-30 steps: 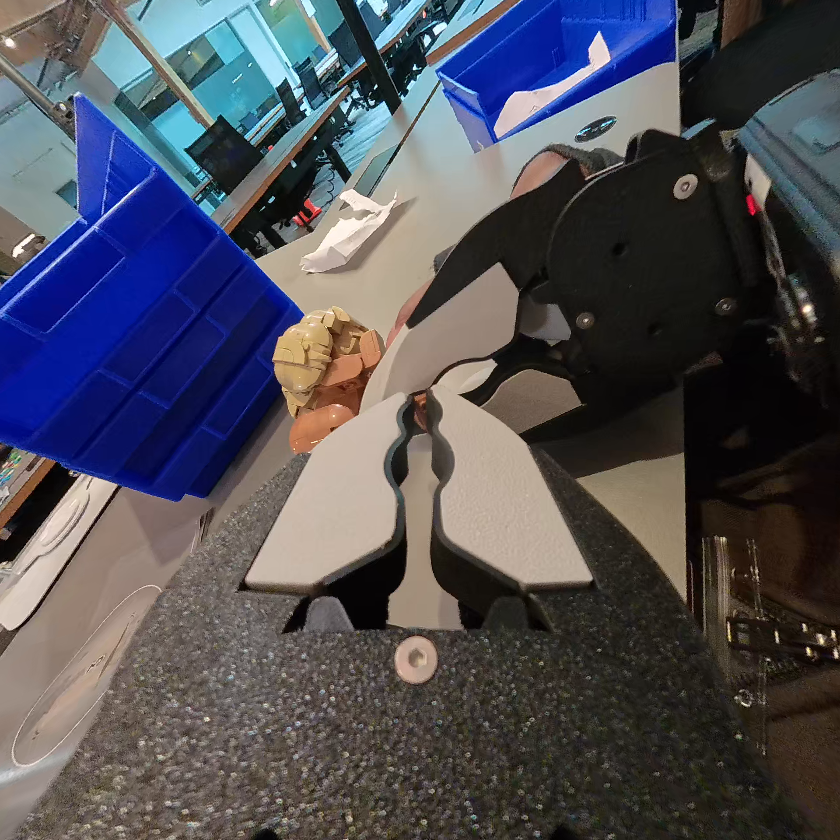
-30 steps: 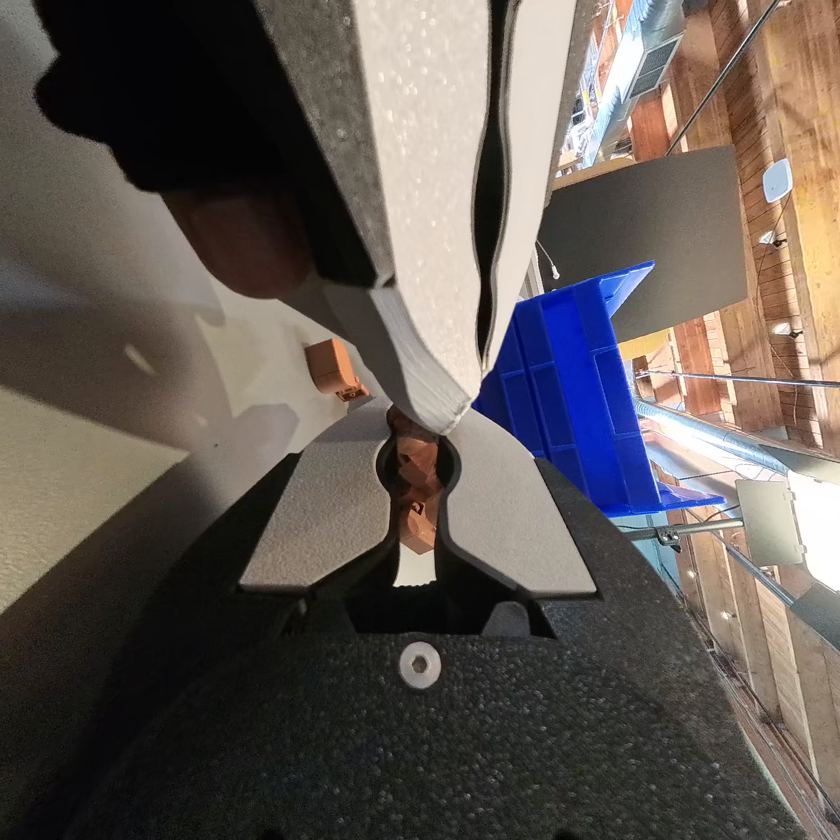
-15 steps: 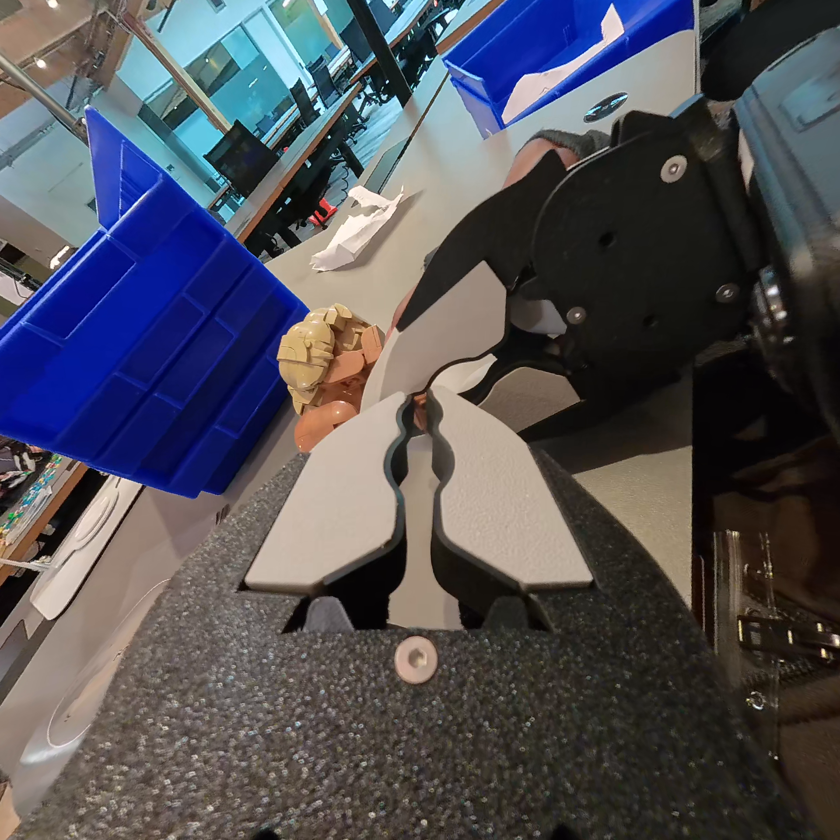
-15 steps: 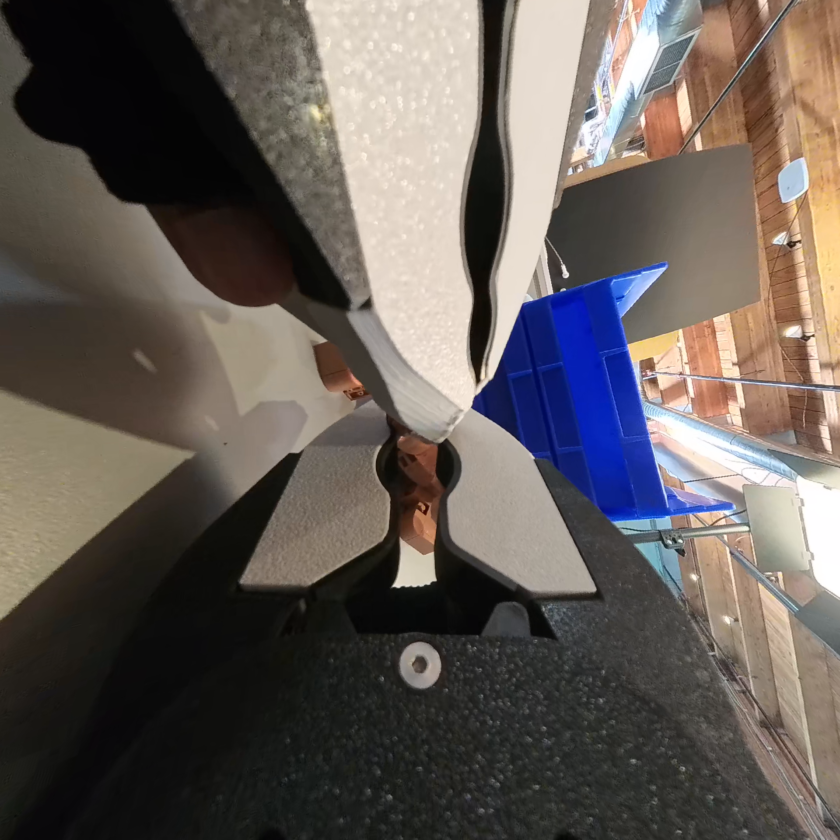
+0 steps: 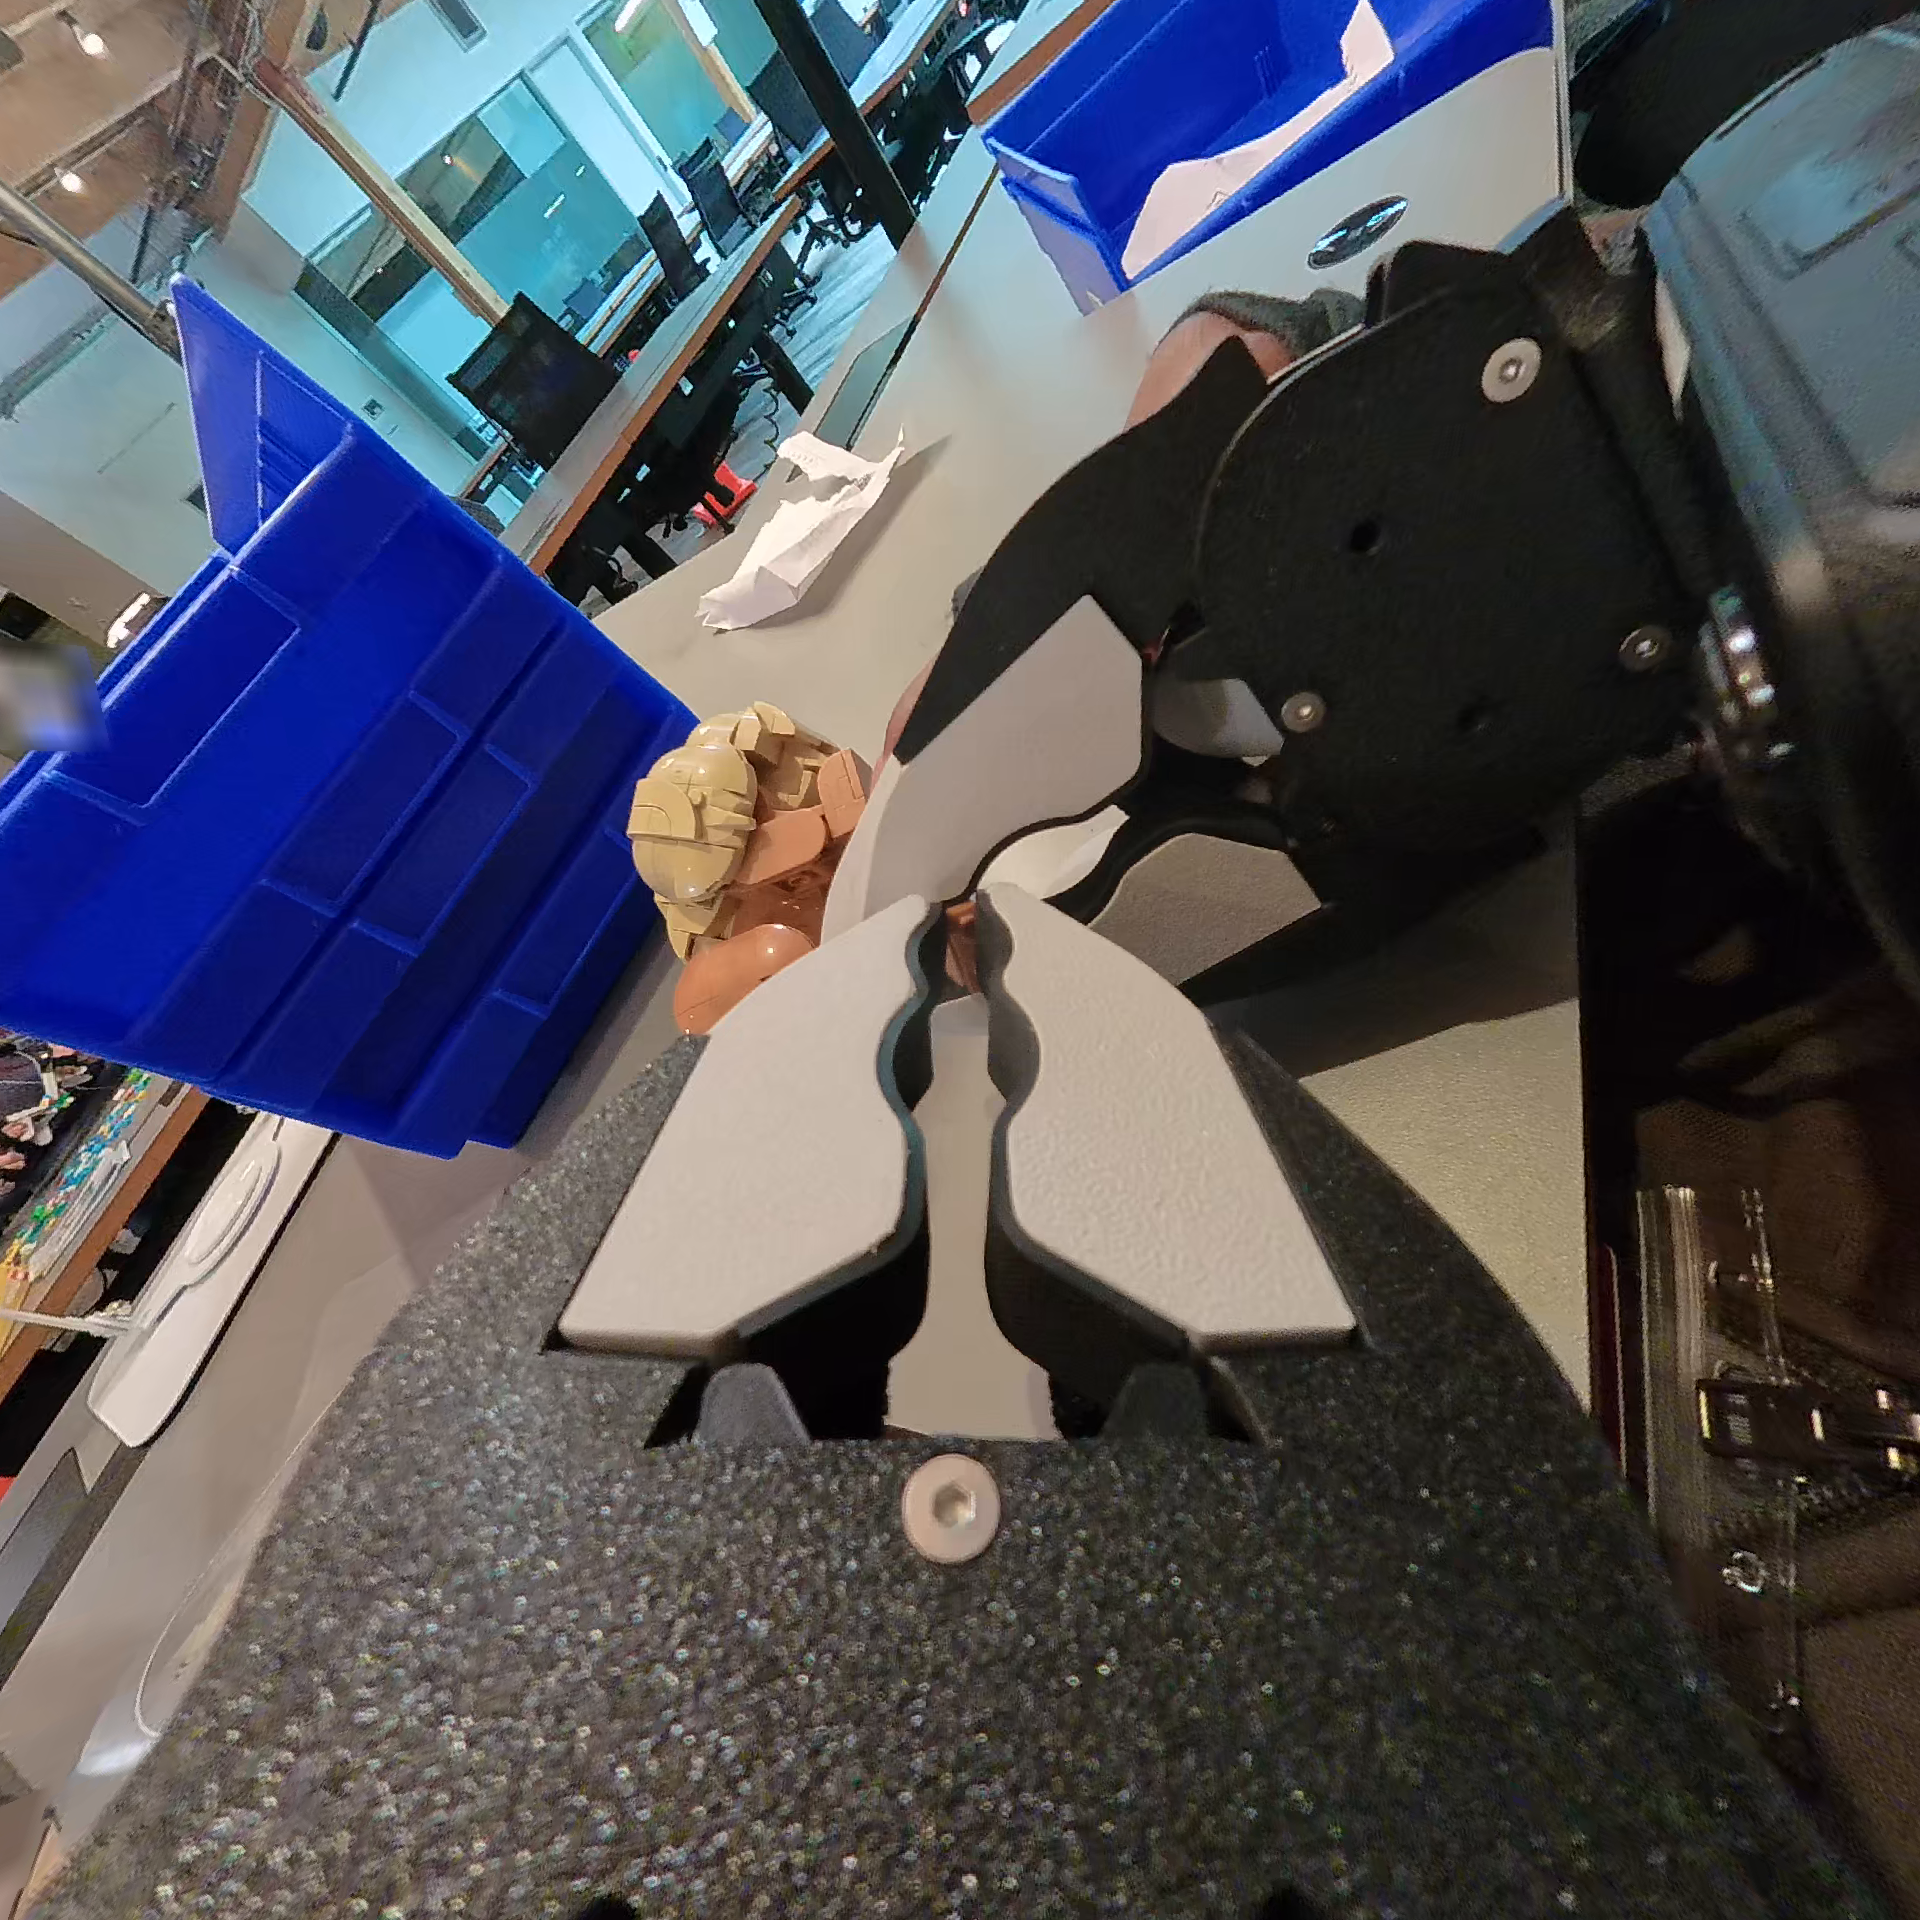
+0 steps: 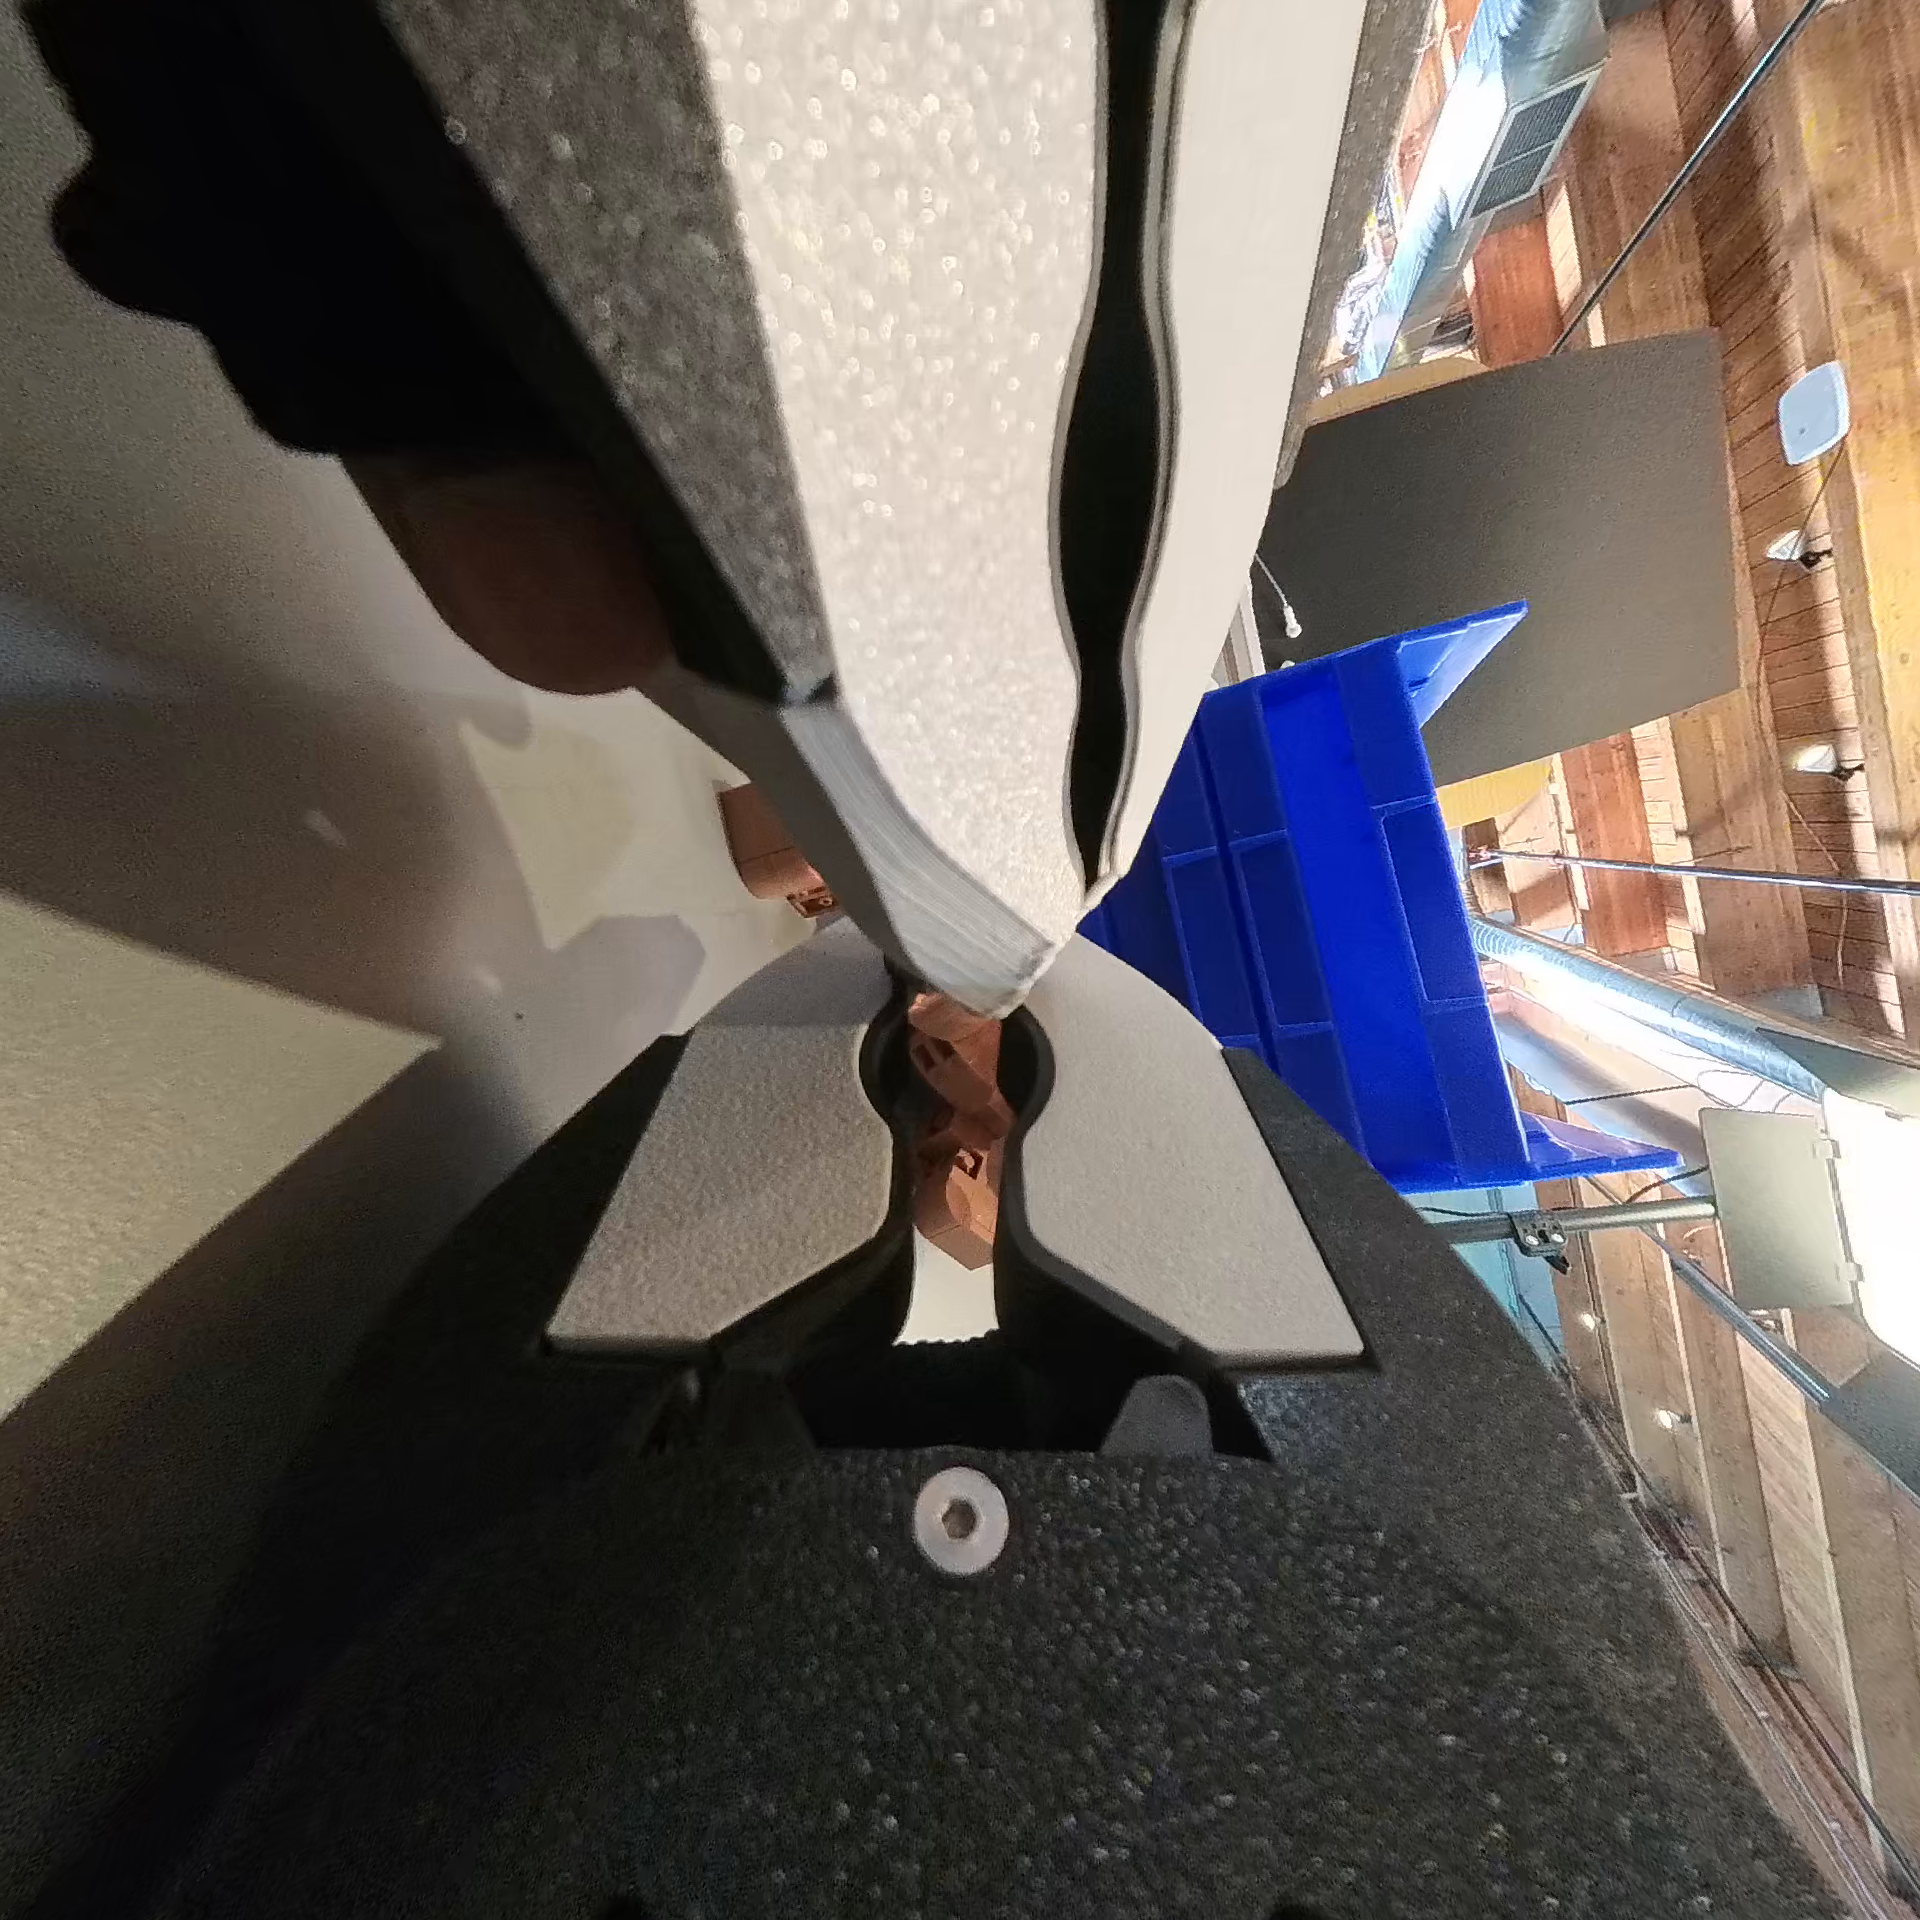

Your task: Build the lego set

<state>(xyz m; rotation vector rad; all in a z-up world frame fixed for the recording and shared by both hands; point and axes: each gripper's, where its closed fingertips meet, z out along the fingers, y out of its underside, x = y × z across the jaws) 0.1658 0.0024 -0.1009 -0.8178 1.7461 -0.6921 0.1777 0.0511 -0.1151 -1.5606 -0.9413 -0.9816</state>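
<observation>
My right gripper is shut on a small brown lego assembly that sits between its pads. My left gripper meets it tip to tip and is shut, with a sliver of the brown piece between its tips. The right gripper's grey finger comes in from the upper right. The left gripper's fingers come down from the top of the right wrist view. A tan and brown lego figure lies on the grey table just left of the tips.
A blue divided bin lies tipped left of the figure and also shows in the right wrist view. A loose brown brick lies on the table. Crumpled white paper and a second blue bin are farther back. Some 5 centimetres of space lies between my two pairs of fingers.
Both grippers stay shut and tip to tip. The left wrist view has drifted slightly, so the bin and figure sit a little higher and to the right in it.
</observation>
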